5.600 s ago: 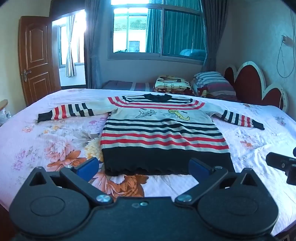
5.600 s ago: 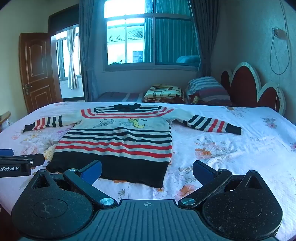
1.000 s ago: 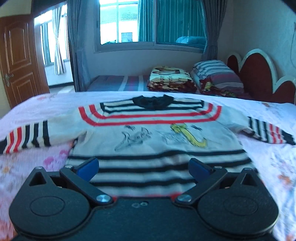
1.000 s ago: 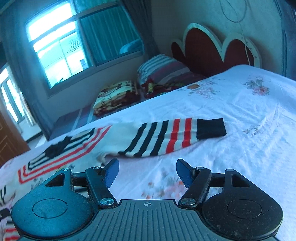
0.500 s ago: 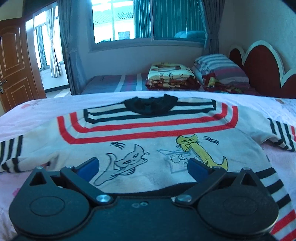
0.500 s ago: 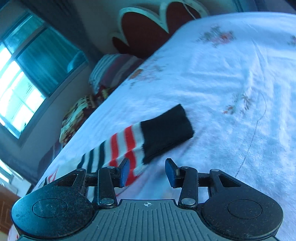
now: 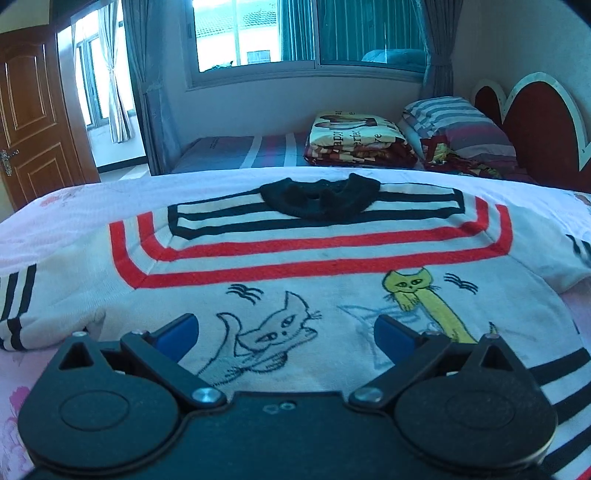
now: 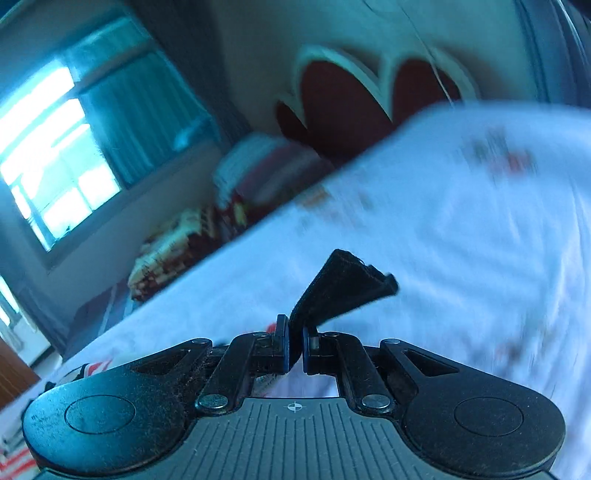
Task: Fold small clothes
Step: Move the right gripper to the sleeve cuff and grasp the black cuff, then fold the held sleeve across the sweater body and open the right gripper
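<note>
A small striped sweater (image 7: 295,258) with cat drawings and a black collar (image 7: 319,197) lies flat on the bed. My left gripper (image 7: 286,334) is open, low over the sweater's chest, with nothing between its blue fingertips. My right gripper (image 8: 294,349) is shut on the black cuff (image 8: 343,286) of the sweater's right sleeve, which sticks up past the fingers above the white sheet (image 8: 461,240). That view is blurred.
Folded blankets (image 7: 356,138) and striped pillows (image 7: 458,125) lie beyond the sweater by the red headboard (image 7: 543,125). A window (image 7: 306,33) is on the far wall and a wooden door (image 7: 29,118) at left. The bed sheet (image 7: 66,206) spreads around the sweater.
My right gripper closed on the black sleeve cuff and lifted it off the sheet. My left gripper moved a little further forward over the sweater's chest and stays open.
</note>
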`<control>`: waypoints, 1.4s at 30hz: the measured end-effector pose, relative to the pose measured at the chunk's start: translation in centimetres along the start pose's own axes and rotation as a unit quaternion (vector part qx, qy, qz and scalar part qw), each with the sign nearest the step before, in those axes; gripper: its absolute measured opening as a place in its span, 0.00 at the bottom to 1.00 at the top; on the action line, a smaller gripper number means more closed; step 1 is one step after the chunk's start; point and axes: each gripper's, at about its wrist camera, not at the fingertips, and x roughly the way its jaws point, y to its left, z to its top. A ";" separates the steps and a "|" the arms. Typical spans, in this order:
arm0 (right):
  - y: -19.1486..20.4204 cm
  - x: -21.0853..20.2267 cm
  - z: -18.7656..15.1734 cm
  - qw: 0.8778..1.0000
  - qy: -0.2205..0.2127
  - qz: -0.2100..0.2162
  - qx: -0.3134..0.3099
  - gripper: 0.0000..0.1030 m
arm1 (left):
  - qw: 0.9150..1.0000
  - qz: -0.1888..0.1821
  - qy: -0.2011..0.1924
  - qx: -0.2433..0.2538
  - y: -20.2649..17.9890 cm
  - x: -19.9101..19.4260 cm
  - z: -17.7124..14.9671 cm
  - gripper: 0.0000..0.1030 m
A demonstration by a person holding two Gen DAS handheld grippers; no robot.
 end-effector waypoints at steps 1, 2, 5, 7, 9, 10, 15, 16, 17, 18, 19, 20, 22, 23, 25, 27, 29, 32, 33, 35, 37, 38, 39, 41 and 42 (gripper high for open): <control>0.3 0.2 -0.1 0.999 -0.005 -0.010 -0.036 0.05 | 1.000 0.003 0.005 -0.001 0.2 0.3 0.0 0.97; 0.2 1.1 -0.3 0.998 0.011 -0.030 -0.061 0.05 | 1.000 0.004 0.011 -0.002 0.4 0.7 -0.1 0.97; -1.6 4.4 -1.5 0.993 0.094 -0.056 -0.035 0.05 | 0.999 0.005 0.034 -0.003 1.0 1.5 -0.4 0.97; -0.9 4.2 -1.6 0.993 0.088 -0.062 -0.058 0.06 | 0.999 0.007 0.038 0.001 1.5 1.6 -0.6 0.97; -0.5 4.4 -2.1 0.992 0.088 -0.073 -0.057 0.06 | 0.999 0.008 0.038 0.001 2.0 1.5 -0.9 0.97; -0.6 4.6 -2.2 0.992 0.086 -0.075 -0.048 0.06 | 0.999 0.008 0.041 0.000 2.3 1.5 -1.0 0.97; 0.8 4.7 -1.5 0.992 0.076 -0.086 -0.050 0.06 | 0.999 0.014 0.036 0.003 4.1 0.3 -1.3 0.97; 1.5 4.4 -1.4 0.993 0.068 -0.082 -0.054 0.06 | 0.999 0.017 0.036 0.007 4.4 0.1 -1.4 0.97; 2.3 4.4 -1.1 0.994 0.060 -0.076 -0.059 0.06 | 0.999 0.021 0.036 0.011 4.9 -0.2 -1.5 0.98; 3.1 4.3 -1.0 0.994 0.056 -0.073 -0.062 0.06 | 0.999 0.024 0.035 0.014 5.3 -0.4 -1.6 0.98; 4.0 4.3 -0.9 0.994 0.053 -0.071 -0.065 0.06 | 0.999 0.026 0.034 0.015 5.8 -0.6 -1.7 0.98; 4.8 4.2 -0.8 0.995 0.052 -0.065 -0.064 0.06 | 0.999 0.028 0.034 0.014 6.3 -0.7 -1.8 0.98; 6.6 4.1 -0.9 0.995 0.054 -0.049 -0.065 0.06 | 0.999 0.025 0.036 0.006 7.3 -0.9 -2.0 0.98; 7.7 3.9 -1.1 0.995 0.055 -0.042 -0.072 0.06 | 0.999 0.024 0.037 0.003 7.7 -0.9 -2.1 0.98; 9.9 3.5 -1.6 0.995 0.055 -0.022 -0.083 0.06 | 0.999 0.021 0.040 0.001 8.3 -0.9 -2.0 0.98; 12.2 3.3 -2.4 0.994 0.060 0.003 -0.094 0.06 | 0.999 0.016 0.036 0.000 8.8 -1.2 -1.9 0.98; 14.8 3.2 -3.5 0.992 0.066 0.026 -0.102 0.06 | 0.999 0.011 0.032 0.001 9.3 -1.4 -1.8 0.98; 18.7 3.1 -5.3 0.989 0.078 0.061 -0.112 0.06 | 1.000 0.005 0.029 -0.001 10.2 -1.6 -1.7 0.98; 20.0 3.1 -6.0 0.987 0.083 0.073 -0.116 0.06 | 1.000 0.004 0.029 -0.002 10.6 -1.6 -1.7 0.98; 22.9 3.3 -7.8 0.983 0.091 0.093 -0.128 0.06 | 1.000 0.001 0.030 -0.007 11.2 -1.6 -1.7 0.97; 25.3 3.7 -9.4 0.979 0.101 0.108 -0.138 0.06 | 1.000 0.000 0.028 -0.008 11.9 -1.7 -1.8 0.97; 26.3 3.9 -10.1 0.978 0.105 0.114 -0.142 0.06 | 1.000 0.001 0.028 -0.008 12.2 -1.8 -1.8 0.97; 27.4 4.0 -11.0 0.976 0.109 0.119 -0.147 0.06 | 1.000 0.001 0.029 -0.008 12.5 -1.9 -1.9 0.97; 29.2 4.2 -12.2 0.973 0.115 0.127 -0.154 0.06 | 1.000 0.003 0.029 -0.011 13.3 -2.1 -2.1 0.97; 30.0 4.5 -12.9 0.972 0.118 0.130 -0.155 0.06 | 0.999 0.004 0.029 -0.013 13.7 -2.2 -2.2 0.97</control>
